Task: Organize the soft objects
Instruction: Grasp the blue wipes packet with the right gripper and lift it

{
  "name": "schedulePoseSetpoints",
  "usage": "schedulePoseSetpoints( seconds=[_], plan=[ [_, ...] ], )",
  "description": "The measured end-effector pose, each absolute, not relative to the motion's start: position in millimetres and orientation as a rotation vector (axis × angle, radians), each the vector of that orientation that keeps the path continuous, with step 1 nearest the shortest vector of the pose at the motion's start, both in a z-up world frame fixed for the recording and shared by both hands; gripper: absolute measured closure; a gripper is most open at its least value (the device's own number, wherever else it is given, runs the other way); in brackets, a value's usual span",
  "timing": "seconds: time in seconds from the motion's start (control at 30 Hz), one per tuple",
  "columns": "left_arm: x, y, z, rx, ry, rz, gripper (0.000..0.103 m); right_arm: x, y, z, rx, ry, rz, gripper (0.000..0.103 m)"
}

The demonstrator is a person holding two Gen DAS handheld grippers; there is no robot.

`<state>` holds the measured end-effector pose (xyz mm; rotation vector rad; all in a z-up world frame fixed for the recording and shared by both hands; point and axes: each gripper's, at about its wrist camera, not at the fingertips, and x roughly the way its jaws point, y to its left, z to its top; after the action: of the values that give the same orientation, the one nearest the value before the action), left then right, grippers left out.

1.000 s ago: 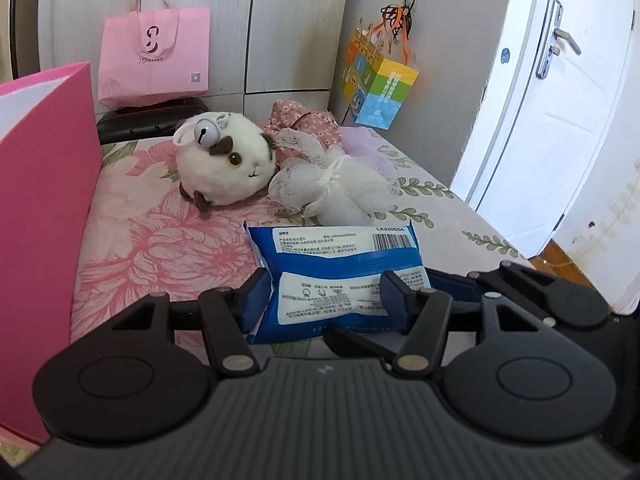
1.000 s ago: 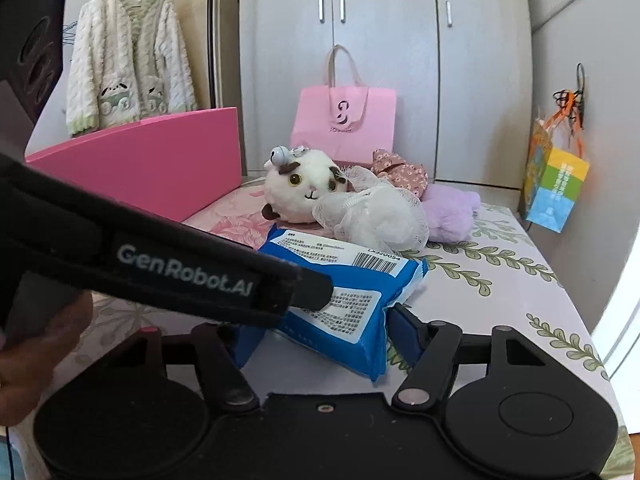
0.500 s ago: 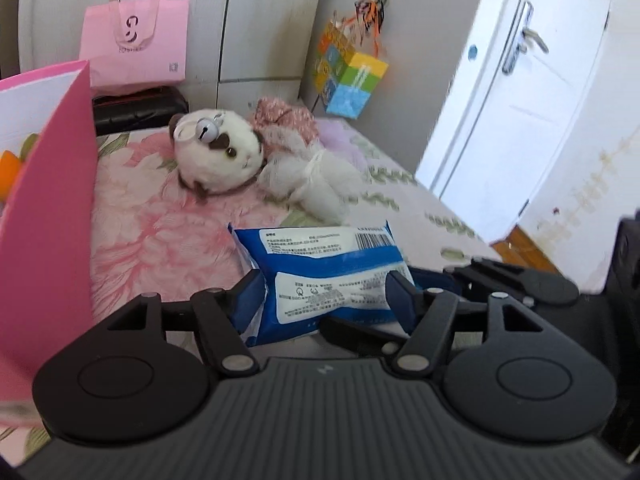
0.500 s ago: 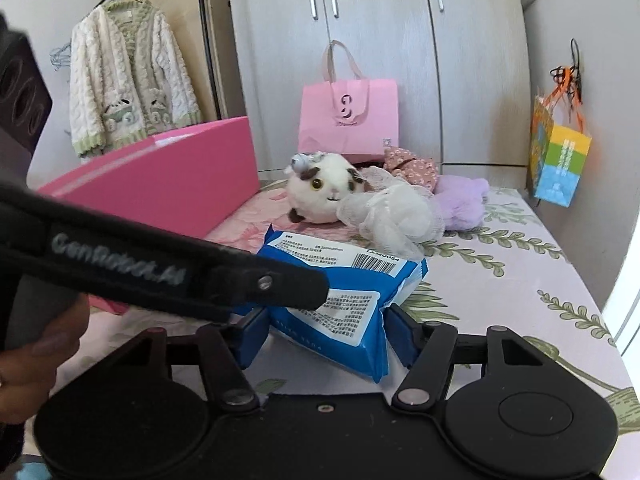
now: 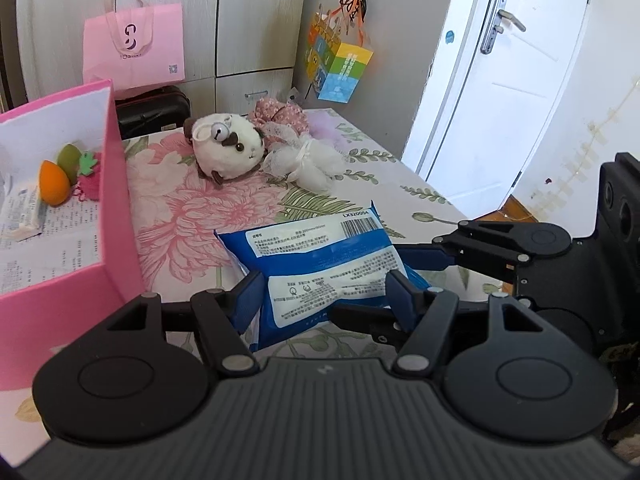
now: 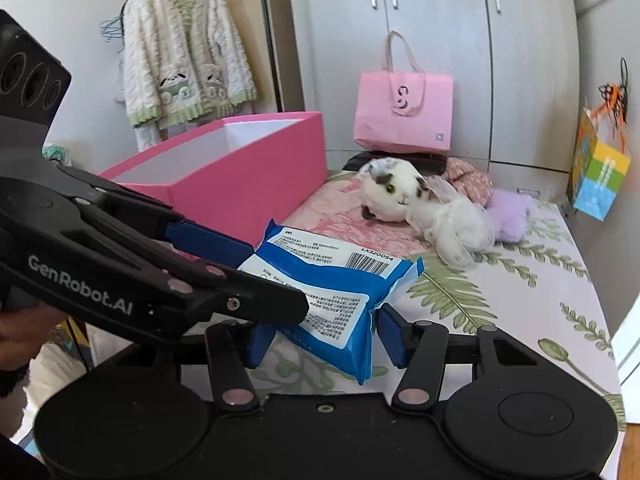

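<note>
A blue pack of wipes point(image 5: 320, 264) is held between both grippers above the flowered bedspread point(image 5: 192, 208). My left gripper point(image 5: 326, 300) is shut on its near end, both blue pads against it. My right gripper point(image 6: 326, 342) has the pack's point(image 6: 336, 292) lower corner between its jaws, which are closing on it; its finger point(image 5: 428, 258) shows at the pack's right side. The left gripper's finger point(image 6: 208, 236) crosses the right wrist view. An open pink box point(image 5: 120, 200) stands left of the pack.
A white plush toy point(image 5: 228, 152), a white mesh pouf point(image 5: 308, 160), a floral fabric piece point(image 5: 280, 112) and a purple plush point(image 6: 508, 216) lie at the bed's far end. The box holds an orange sponge point(image 5: 52, 184) and papers. A pink bag point(image 6: 404, 116) and wardrobe stand behind; a white door point(image 5: 500, 92) is at right.
Both grippers have risen with the blue pack between them. The left wrist view now looks down into the pink box. The right gripper's pads have drawn slightly closer together.
</note>
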<state>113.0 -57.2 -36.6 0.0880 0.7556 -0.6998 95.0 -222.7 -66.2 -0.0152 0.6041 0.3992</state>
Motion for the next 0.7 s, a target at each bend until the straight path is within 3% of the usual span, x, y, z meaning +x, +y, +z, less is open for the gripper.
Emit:
schedulePoseSetpoints(
  seconds=[0.7],
  plan=[
    [63.2, 14.7, 16.9, 0.032, 0.759, -0.592, 0.039, 65.1, -164.3, -10.7, -0.088, 0.615, 0.565, 0.042]
  ],
)
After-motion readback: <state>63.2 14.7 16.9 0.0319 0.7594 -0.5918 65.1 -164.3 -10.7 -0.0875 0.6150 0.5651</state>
